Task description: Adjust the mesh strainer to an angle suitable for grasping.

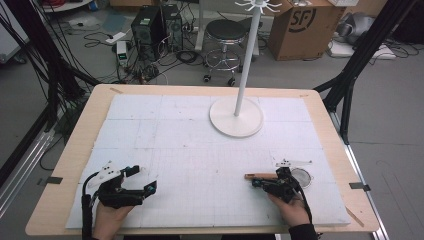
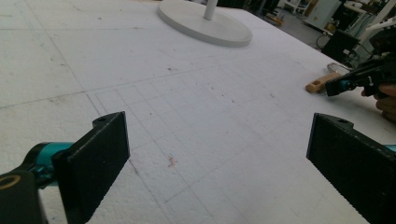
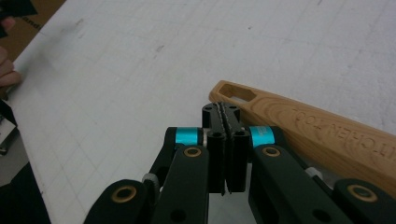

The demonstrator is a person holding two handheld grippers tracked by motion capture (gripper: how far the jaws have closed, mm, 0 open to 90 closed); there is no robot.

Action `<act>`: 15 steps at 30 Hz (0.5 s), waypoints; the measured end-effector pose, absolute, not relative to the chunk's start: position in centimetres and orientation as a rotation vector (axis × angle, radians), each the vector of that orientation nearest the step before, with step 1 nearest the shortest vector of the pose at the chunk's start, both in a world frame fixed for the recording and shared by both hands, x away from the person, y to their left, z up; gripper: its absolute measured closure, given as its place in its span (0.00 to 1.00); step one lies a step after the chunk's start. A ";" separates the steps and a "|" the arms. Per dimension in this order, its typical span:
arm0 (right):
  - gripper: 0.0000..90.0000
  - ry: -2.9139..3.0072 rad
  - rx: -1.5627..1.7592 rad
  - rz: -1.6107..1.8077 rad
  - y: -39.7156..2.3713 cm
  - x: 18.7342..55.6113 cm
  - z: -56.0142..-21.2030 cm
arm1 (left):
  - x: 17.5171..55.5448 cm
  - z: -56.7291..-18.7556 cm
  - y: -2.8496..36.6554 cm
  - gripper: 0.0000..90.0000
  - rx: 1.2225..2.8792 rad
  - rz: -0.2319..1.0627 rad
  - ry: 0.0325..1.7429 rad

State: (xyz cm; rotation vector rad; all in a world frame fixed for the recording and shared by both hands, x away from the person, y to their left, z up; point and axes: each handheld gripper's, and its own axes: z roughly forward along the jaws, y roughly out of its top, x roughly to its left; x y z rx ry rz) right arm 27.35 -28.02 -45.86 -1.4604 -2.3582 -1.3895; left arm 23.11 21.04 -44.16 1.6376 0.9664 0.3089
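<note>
A sieve lies at the right front of the white foam board, its wooden handle (image 1: 257, 176) pointing left and its round mesh bowl (image 1: 301, 177) to the right. My right gripper (image 1: 256, 182) rests just in front of the handle. In the right gripper view its jaws (image 3: 226, 112) are pressed flat together with nothing between them, and the handle (image 3: 303, 126), engraved with letters, lies alongside them at the right. My left gripper (image 1: 141, 179) sits at the left front, and its jaws (image 2: 218, 123) stand wide apart over bare board.
A white hook stand has its round base (image 1: 236, 116) at the far middle of the board and its pole (image 1: 248, 55) rising from it. The wooden table rim (image 1: 75, 145) frames the board. A stool, boxes and cables are on the floor beyond.
</note>
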 end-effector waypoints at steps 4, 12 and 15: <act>0.99 -2.398 -1.464 -1.375 -27.7 27.4 -45.8 | 23.1 -44.1 21.0 0.07 1.638 0.312 0.965; 0.99 -2.414 -1.472 -1.339 -27.4 28.0 -45.9 | 23.0 -44.3 20.8 0.07 1.646 0.305 0.958; 0.99 -2.416 -1.467 -1.342 -27.4 28.2 -45.9 | 23.1 -44.4 20.7 0.07 1.653 0.300 0.961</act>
